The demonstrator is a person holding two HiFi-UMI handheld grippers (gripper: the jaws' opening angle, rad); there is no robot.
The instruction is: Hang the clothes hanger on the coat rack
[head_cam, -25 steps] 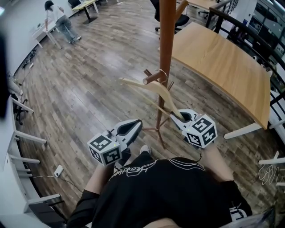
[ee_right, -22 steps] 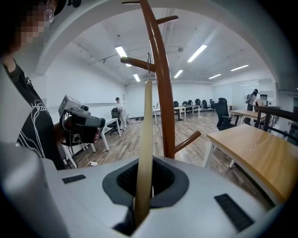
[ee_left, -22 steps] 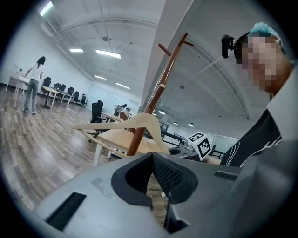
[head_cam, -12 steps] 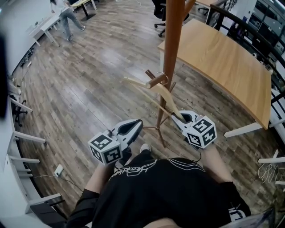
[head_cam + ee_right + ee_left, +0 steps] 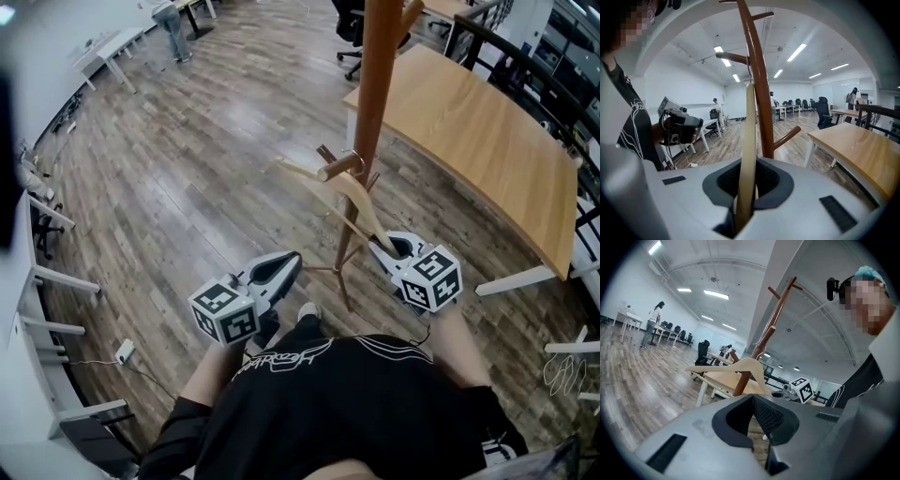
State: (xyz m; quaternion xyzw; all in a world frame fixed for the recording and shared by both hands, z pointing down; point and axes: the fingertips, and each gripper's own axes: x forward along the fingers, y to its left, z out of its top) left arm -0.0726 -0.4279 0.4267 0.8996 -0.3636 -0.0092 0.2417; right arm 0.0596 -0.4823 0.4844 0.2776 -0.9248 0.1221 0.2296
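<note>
A pale wooden hanger slants from the brown coat rack down to my right gripper. Its metal hook loops over a low peg of the rack. The right gripper is shut on the lower end of the hanger's arm, and in the right gripper view the hanger rises edge-on out of the right gripper in front of the rack pole. My left gripper hangs lower left of the rack, shut and empty. Past the left gripper, the hanger crosses the rack.
A long wooden table stands right behind the rack, with a black railing beyond it. The rack's feet spread on the wood floor between my grippers. White desks line the left wall. A person stands far back.
Both grippers and the hanger stay as they were, hook on the peg. Only the head view has drifted slightly, and the distant person has moved right.
</note>
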